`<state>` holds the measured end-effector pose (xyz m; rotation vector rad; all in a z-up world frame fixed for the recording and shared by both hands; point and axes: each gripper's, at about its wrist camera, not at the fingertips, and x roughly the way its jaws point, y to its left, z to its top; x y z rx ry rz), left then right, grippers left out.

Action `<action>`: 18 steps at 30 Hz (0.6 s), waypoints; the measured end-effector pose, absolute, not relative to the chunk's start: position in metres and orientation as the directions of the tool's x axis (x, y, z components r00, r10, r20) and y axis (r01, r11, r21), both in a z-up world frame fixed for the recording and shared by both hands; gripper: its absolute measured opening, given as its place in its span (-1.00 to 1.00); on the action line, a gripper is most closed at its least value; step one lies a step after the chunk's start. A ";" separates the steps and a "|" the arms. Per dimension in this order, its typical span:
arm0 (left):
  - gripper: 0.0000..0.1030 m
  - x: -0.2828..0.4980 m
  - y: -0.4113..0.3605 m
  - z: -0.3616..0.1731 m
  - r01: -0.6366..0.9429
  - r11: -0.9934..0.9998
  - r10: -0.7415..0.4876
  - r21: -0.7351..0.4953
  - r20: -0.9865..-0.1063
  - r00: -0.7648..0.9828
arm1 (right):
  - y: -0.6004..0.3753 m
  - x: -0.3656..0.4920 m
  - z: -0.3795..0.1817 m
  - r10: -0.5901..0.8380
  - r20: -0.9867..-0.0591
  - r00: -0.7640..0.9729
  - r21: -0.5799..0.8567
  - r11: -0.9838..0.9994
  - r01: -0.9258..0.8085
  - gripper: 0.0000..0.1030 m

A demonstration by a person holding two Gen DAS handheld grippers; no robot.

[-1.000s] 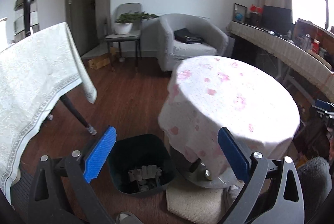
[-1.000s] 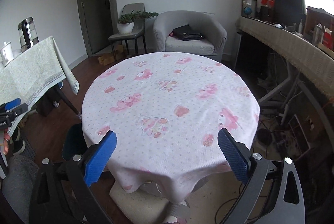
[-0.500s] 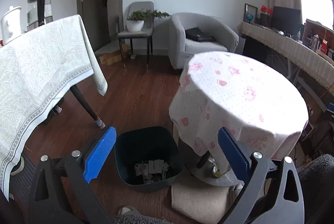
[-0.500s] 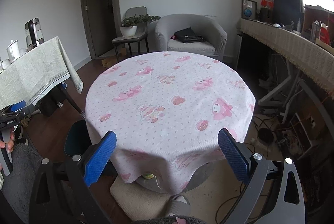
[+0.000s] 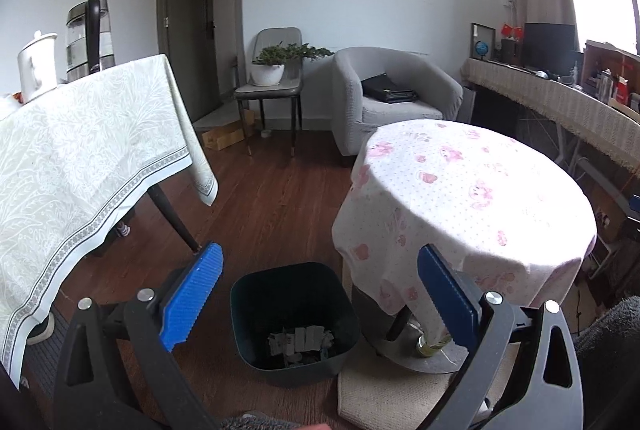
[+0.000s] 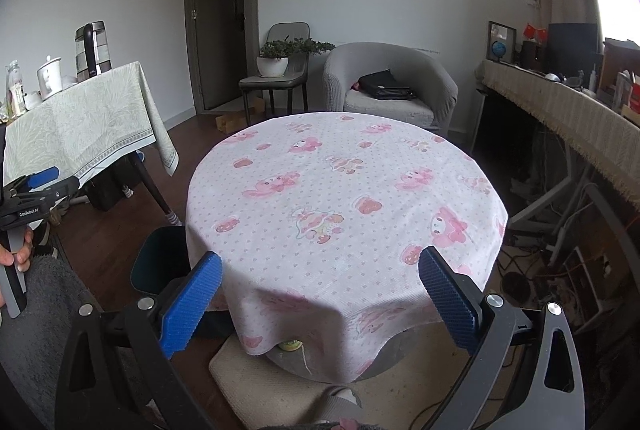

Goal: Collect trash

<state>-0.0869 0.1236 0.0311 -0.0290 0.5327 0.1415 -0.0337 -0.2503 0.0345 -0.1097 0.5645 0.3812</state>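
Wooden floor (image 5: pixel 272 205) runs under one round table (image 6: pixel 344 189) in a pink cloth. Nearest, two claws: the left gripper (image 5: pixel 316 298) and right gripper (image 6: pixel 320 300) both gape wide, holding nothing. One dark bin (image 5: pixel 296 318) stands on the floor beside the table, paper scraps (image 5: pixel 300 344) in its bottom; from the right it is mostly hidden behind the cloth. One jar (image 6: pixel 290 345) under the table is half-covered. Farther back stand one armchair (image 5: pixel 392 97) and one chair (image 5: pixel 276 89).
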 end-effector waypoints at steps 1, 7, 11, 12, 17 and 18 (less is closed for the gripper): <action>0.93 -0.087 0.124 0.031 -0.147 0.989 0.130 0.007 -0.511 0.850 | -0.250 -0.034 0.035 0.324 -0.542 0.776 0.001 0.923 -0.384 0.93; 0.93 -0.088 0.126 0.032 -0.163 0.987 0.138 -0.005 -0.507 0.851 | -0.249 -0.033 0.034 0.338 -0.547 0.766 0.004 0.916 -0.402 0.93; 0.93 -0.089 0.128 0.031 -0.166 0.986 0.135 -0.015 -0.506 0.852 | -0.250 -0.033 0.034 0.342 -0.546 0.765 0.015 0.917 -0.400 0.93; 0.93 -0.090 0.128 0.031 -0.166 0.986 0.136 -0.015 -0.506 0.852 | -0.251 -0.032 0.034 0.343 -0.546 0.765 0.017 0.917 -0.399 0.93; 0.93 -0.089 0.127 0.031 -0.165 0.986 0.136 -0.012 -0.508 0.850 | -0.251 -0.033 0.034 0.344 -0.545 0.764 0.020 0.917 -0.399 0.93; 0.93 -0.089 0.127 0.031 -0.165 0.986 0.137 -0.010 -0.509 0.850 | -0.251 -0.033 0.034 0.344 -0.545 0.764 0.020 0.917 -0.398 0.93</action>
